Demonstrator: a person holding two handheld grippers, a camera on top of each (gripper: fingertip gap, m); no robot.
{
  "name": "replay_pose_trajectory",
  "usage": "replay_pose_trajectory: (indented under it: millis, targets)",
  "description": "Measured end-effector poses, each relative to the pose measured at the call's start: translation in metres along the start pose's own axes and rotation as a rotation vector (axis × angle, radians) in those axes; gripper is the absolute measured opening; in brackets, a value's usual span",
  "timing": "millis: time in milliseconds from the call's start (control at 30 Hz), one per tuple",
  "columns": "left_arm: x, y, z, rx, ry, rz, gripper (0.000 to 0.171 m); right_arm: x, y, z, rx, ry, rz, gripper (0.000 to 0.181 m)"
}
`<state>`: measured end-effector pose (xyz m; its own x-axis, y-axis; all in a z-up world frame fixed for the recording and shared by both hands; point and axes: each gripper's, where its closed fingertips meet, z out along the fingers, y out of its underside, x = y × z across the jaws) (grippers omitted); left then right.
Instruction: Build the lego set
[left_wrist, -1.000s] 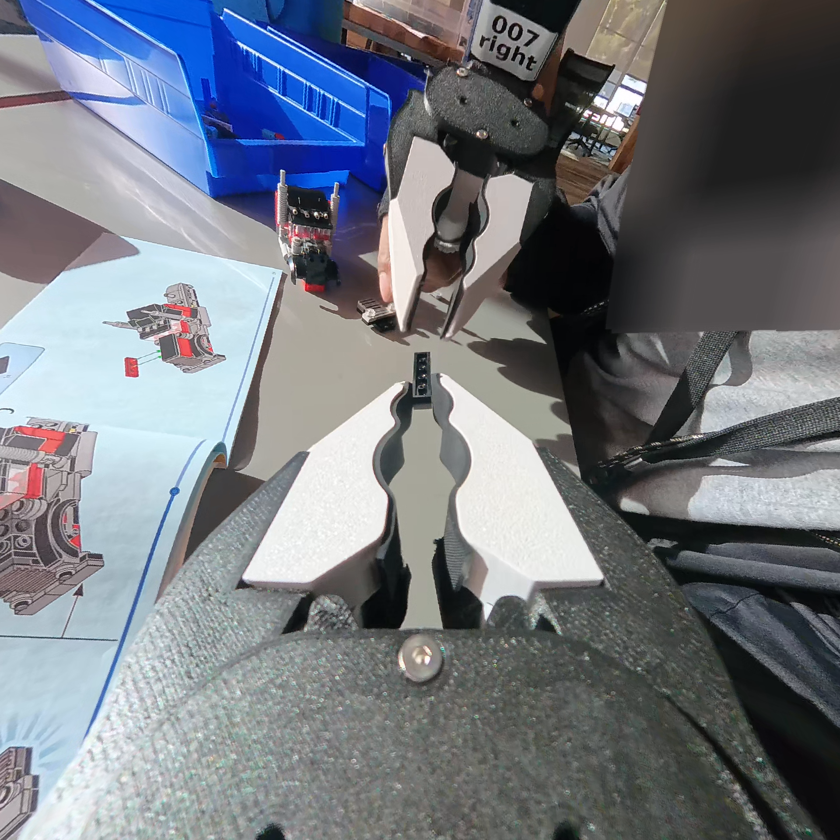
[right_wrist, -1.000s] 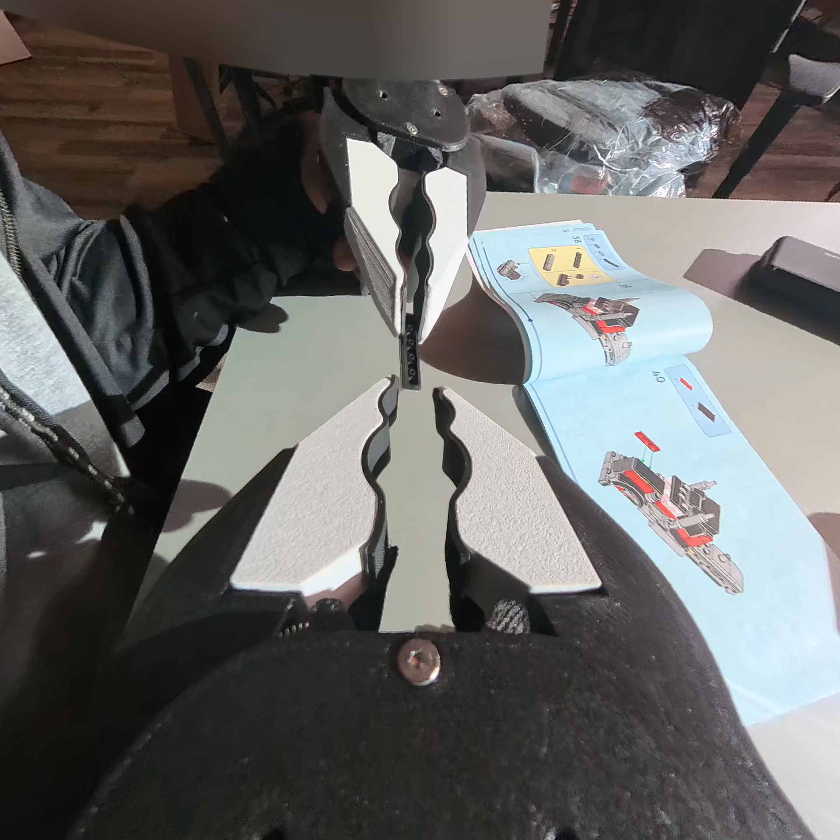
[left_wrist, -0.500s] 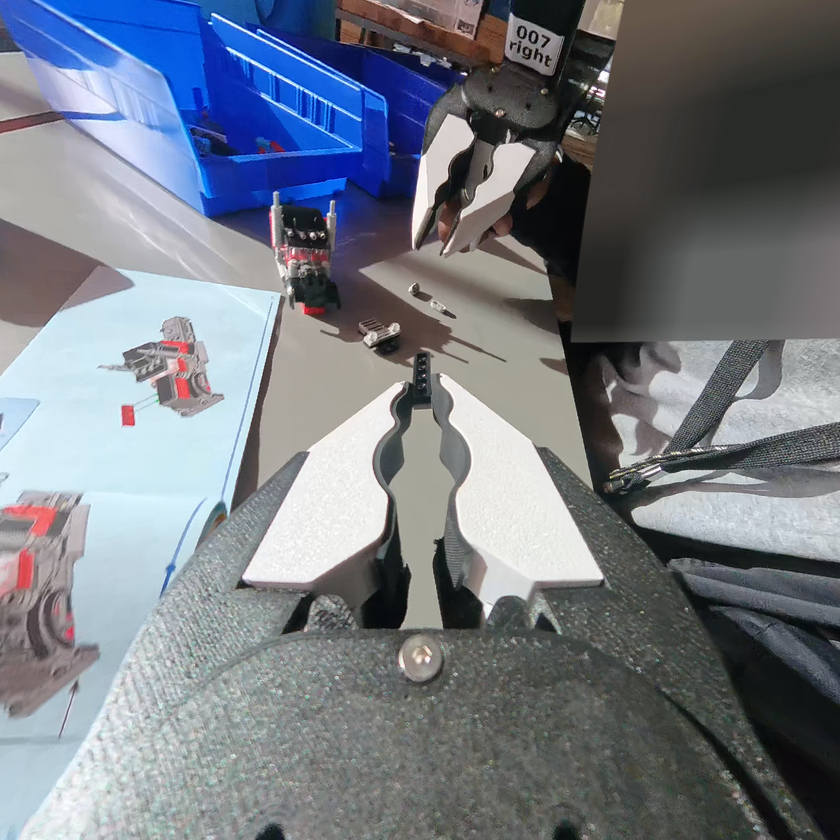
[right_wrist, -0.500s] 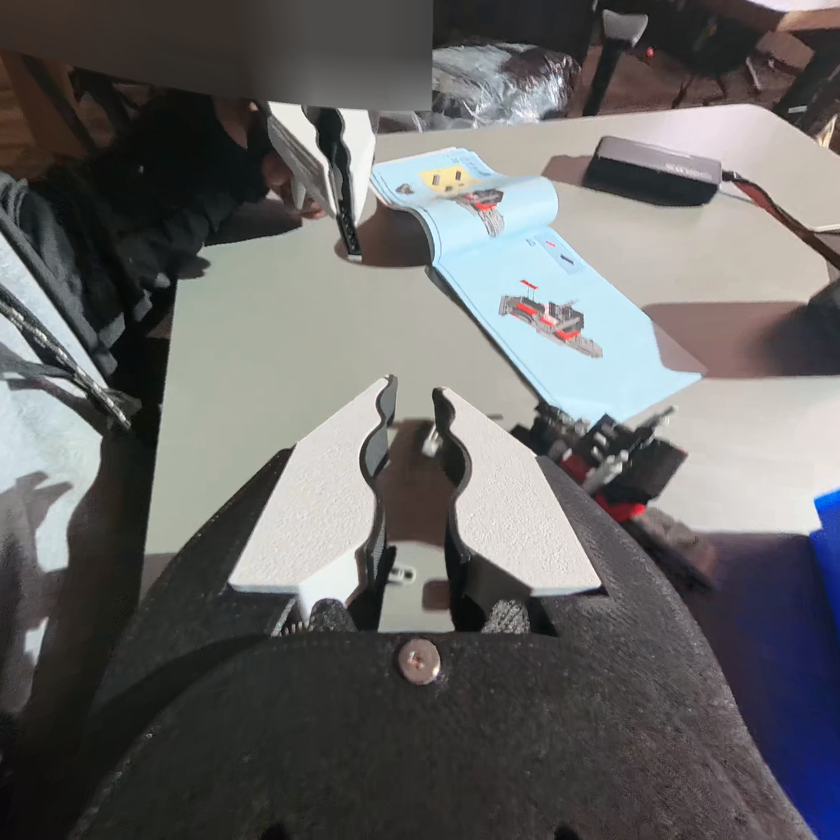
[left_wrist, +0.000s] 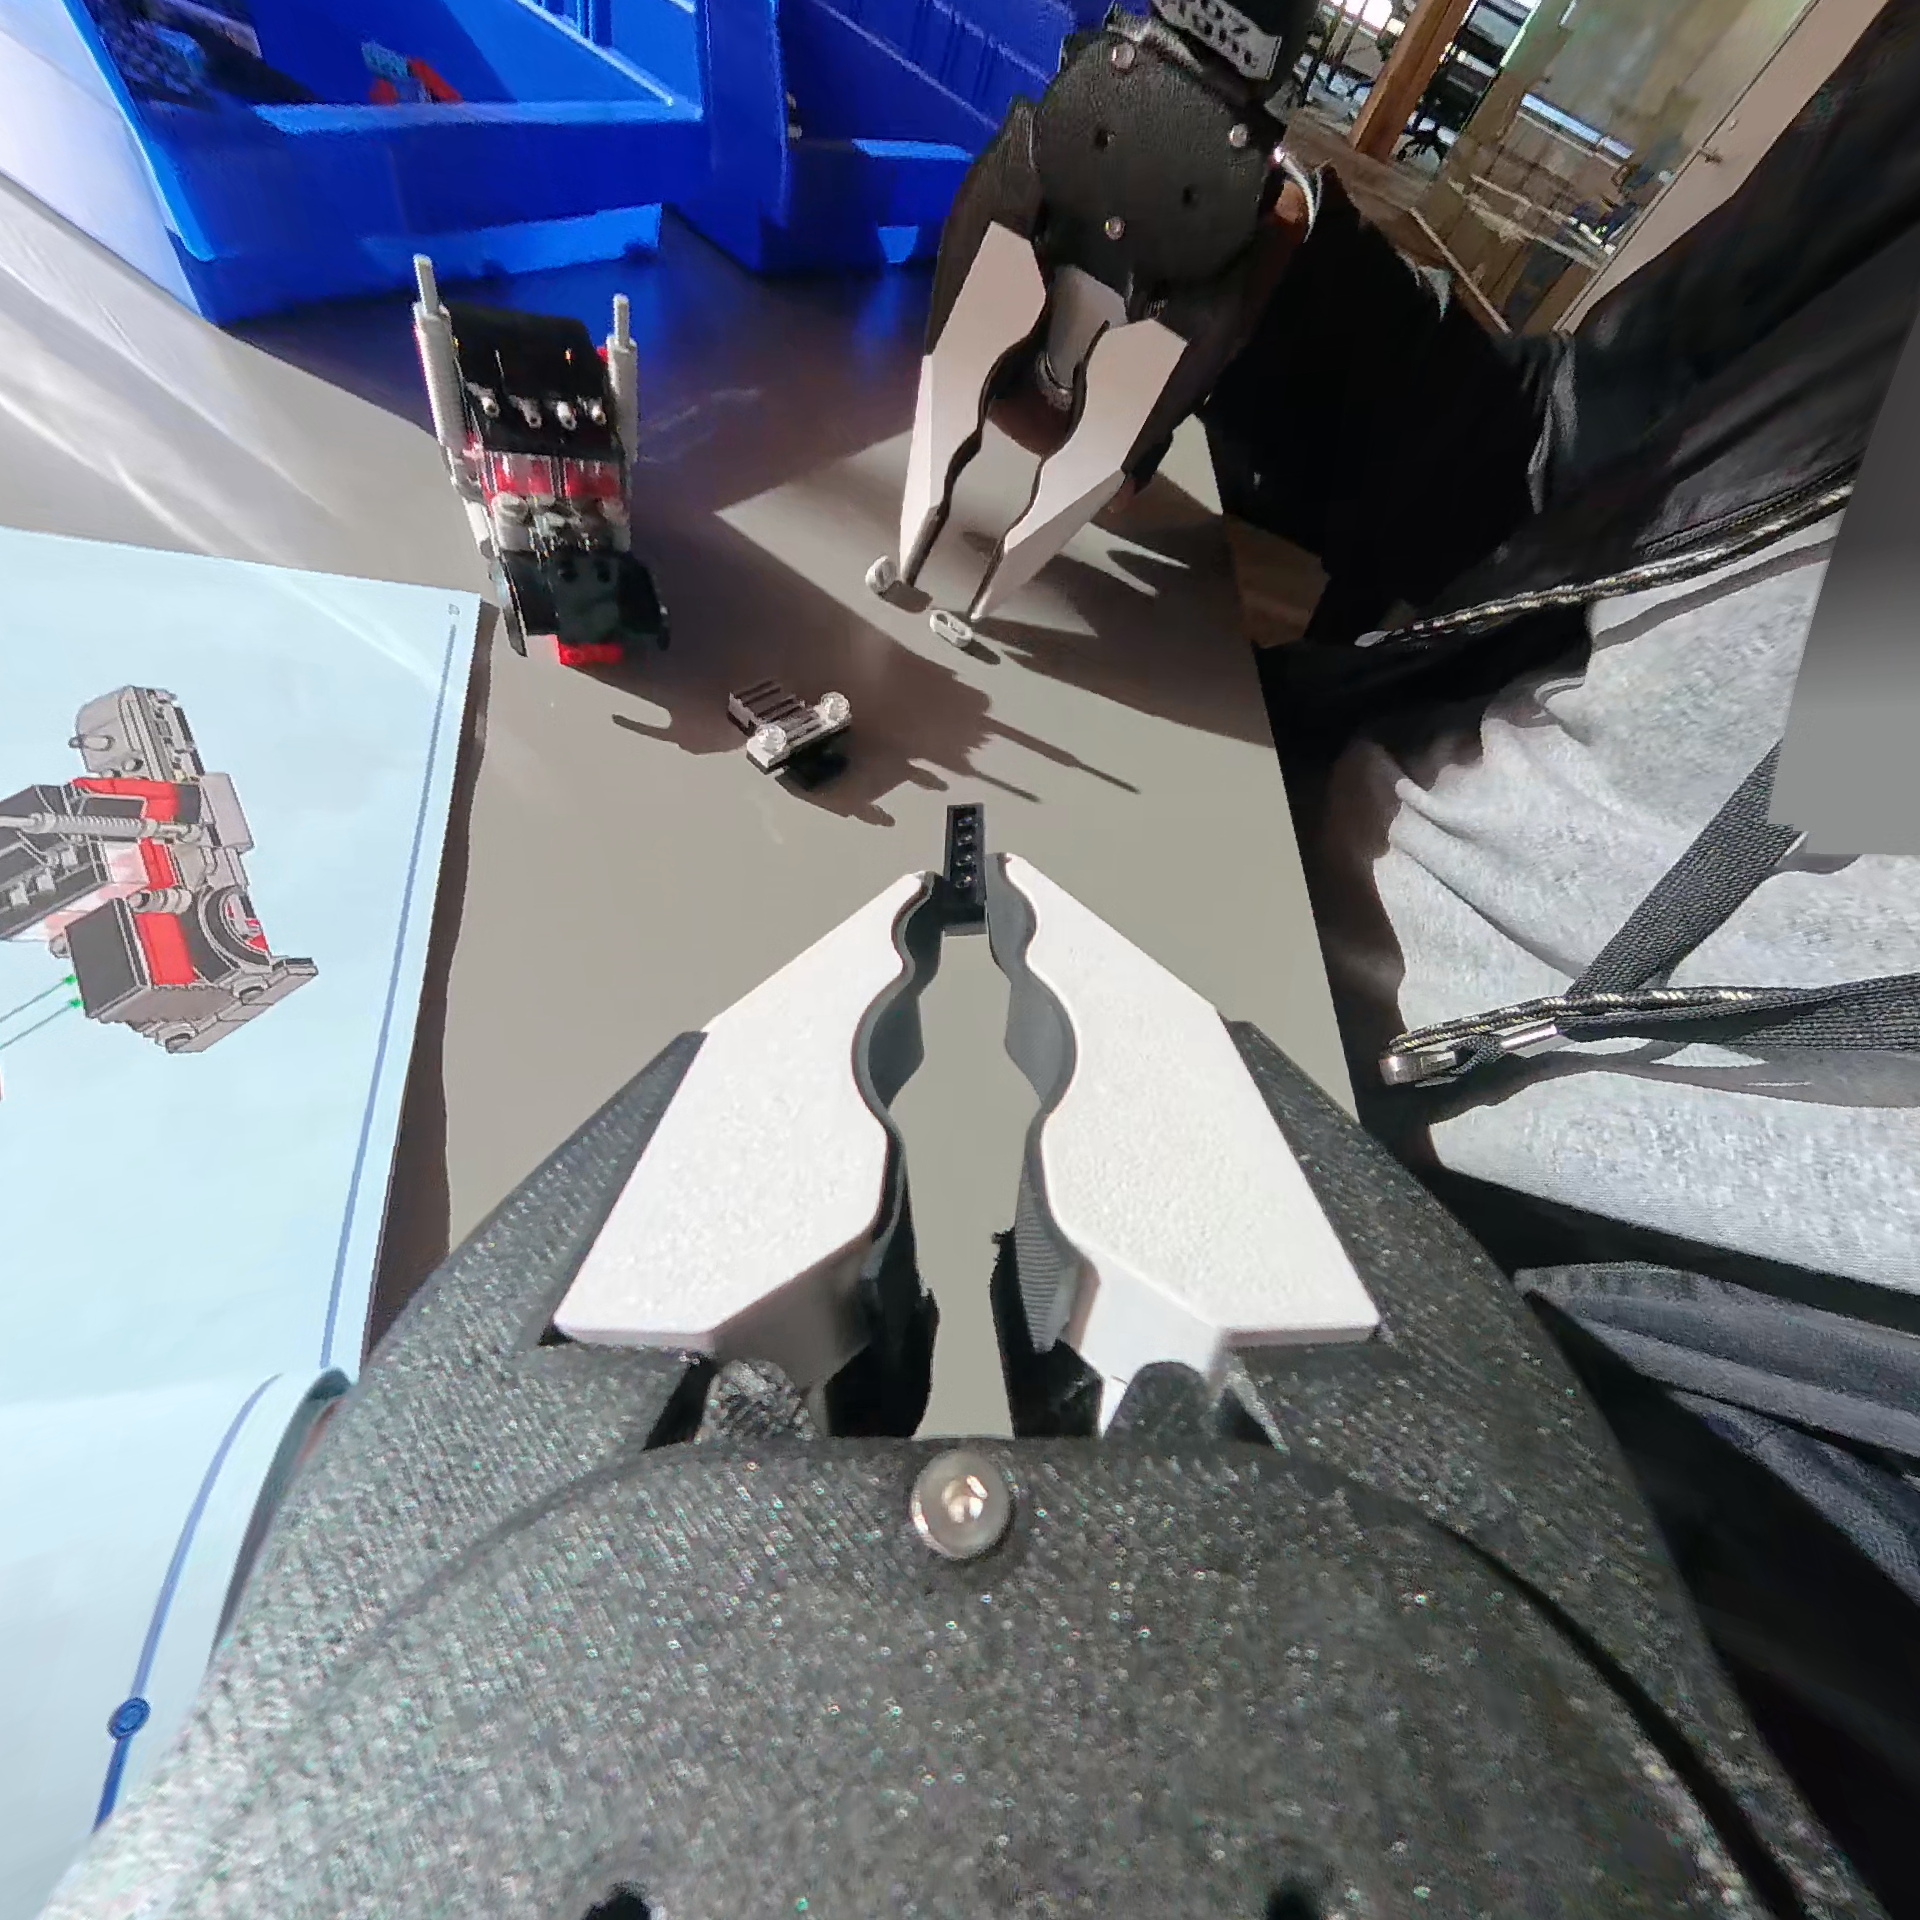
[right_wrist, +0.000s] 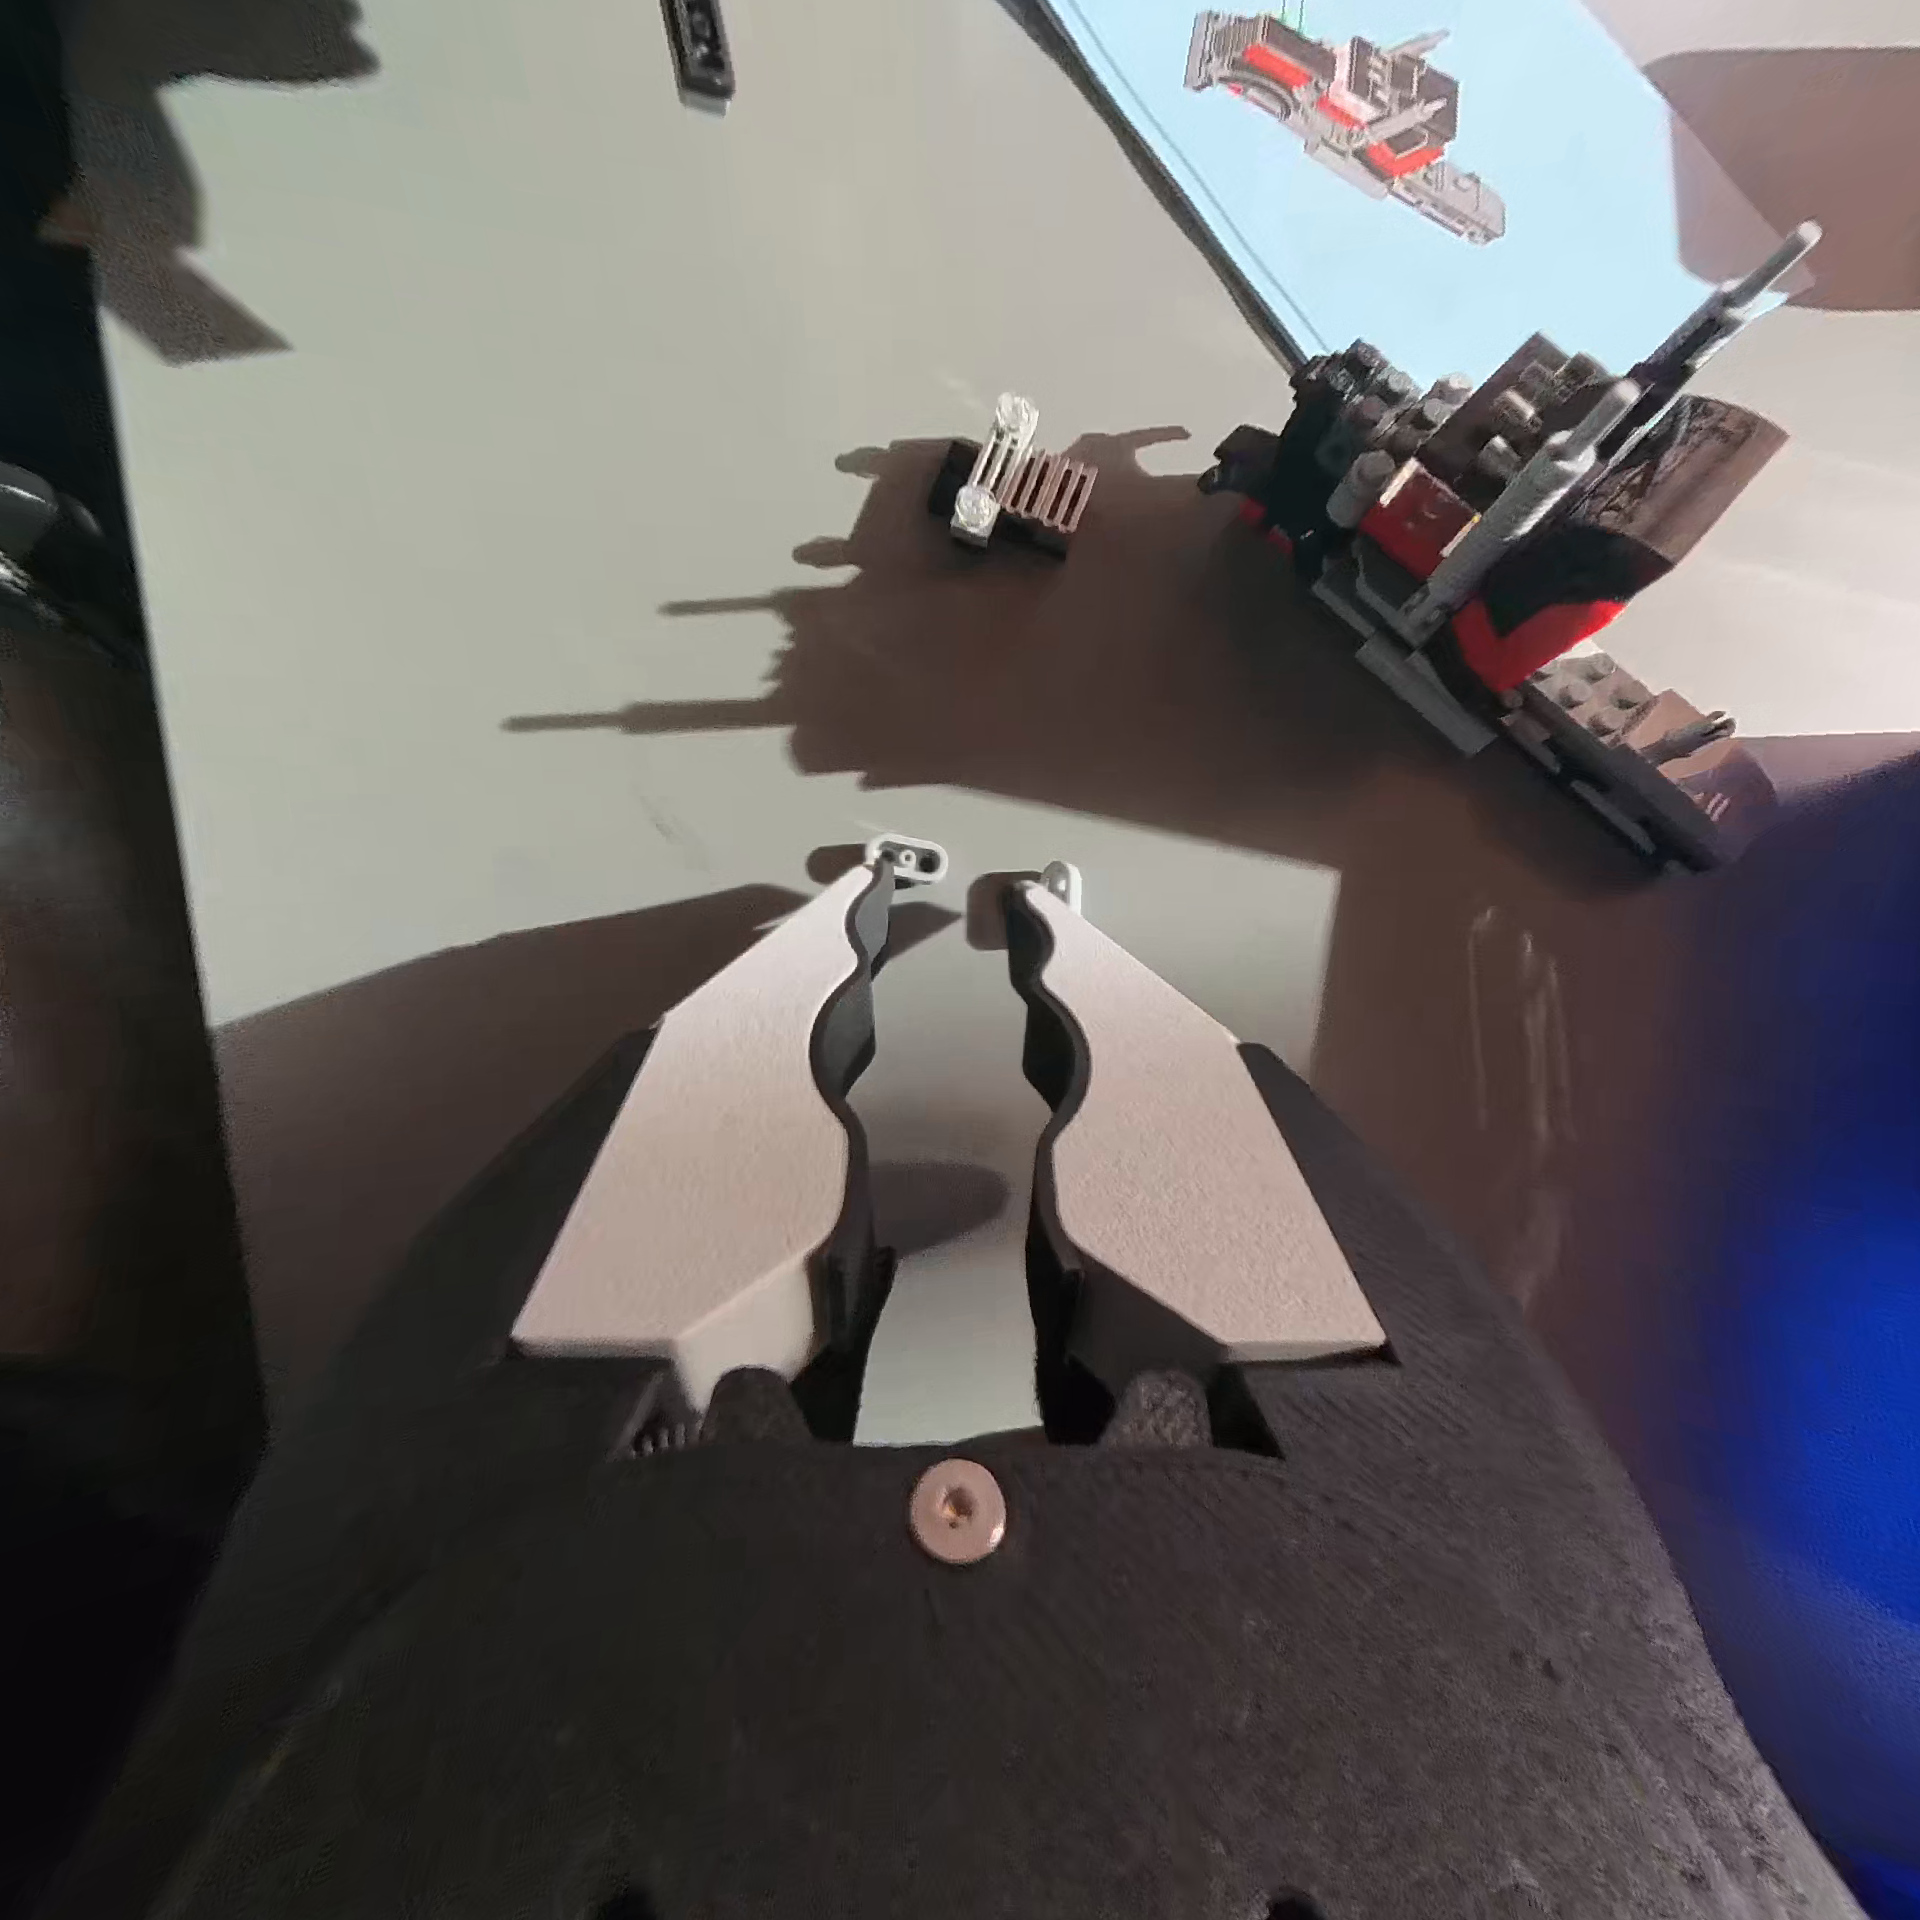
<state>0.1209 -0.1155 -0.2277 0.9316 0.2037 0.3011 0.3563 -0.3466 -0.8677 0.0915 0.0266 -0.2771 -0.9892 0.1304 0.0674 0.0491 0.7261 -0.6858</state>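
Observation:
My left gripper (left_wrist: 962, 885) is shut on a narrow black lego plate (left_wrist: 962, 854), held above the grey table (left_wrist: 644, 935); the plate also shows at the top of the right wrist view (right_wrist: 701, 52). My right gripper (right_wrist: 951, 883) is open, tips down at the table. Two small light grey pieces lie at its tips, one by the left fingertip (right_wrist: 914, 858) and one by the right (right_wrist: 1065, 881). In the left wrist view the right gripper (left_wrist: 940, 592) stands over these pieces (left_wrist: 951, 627). The black and red truck model (left_wrist: 540, 488) (right_wrist: 1507, 561) stands on the table.
A small grille sub-assembly (left_wrist: 792, 722) (right_wrist: 1013, 499) lies between the truck and the grippers. An open instruction booklet (left_wrist: 208, 883) (right_wrist: 1403, 135) lies beside the truck. Blue bins (left_wrist: 416, 135) stand behind it. A person's clothes and straps (left_wrist: 1662, 987) are at the table edge. Left tips to right tips: about 15 cm.
My right gripper has drawn away from the black plate and dropped to the table, its open tips now at the two small grey pieces. The left gripper still holds the plate.

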Motion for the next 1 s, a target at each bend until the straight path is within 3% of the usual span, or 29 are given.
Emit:
replay_pose_trajectory:
  millis: [300, 467, 600, 900, 1000]
  targets:
    - [0.0, 0.005, 0.002, -0.026, 0.004, 0.001, 0.009, 0.001, -0.006, 0.01, -0.016, 0.006, -0.064, 0.027]
    - [0.002, 0.004, 0.001, -0.017, 0.003, 0.024, 0.009, -0.005, -0.012, 0.016, -0.01, -0.034, -0.072, 0.012]
    - [0.003, -0.001, -0.002, 0.012, -0.002, 0.06, 0.009, -0.01, -0.025, 0.02, 0.011, -0.053, -0.103, 0.01]
    - [0.004, -0.018, -0.01, 0.104, -0.041, 0.17, 0.009, -0.03, -0.144, 0.013, 0.307, -0.202, -0.217, 0.01]
    - [0.005, -0.023, -0.014, 0.138, -0.055, 0.204, 0.009, -0.038, -0.167, 0.018, 0.34, -0.251, -0.227, 0.01]
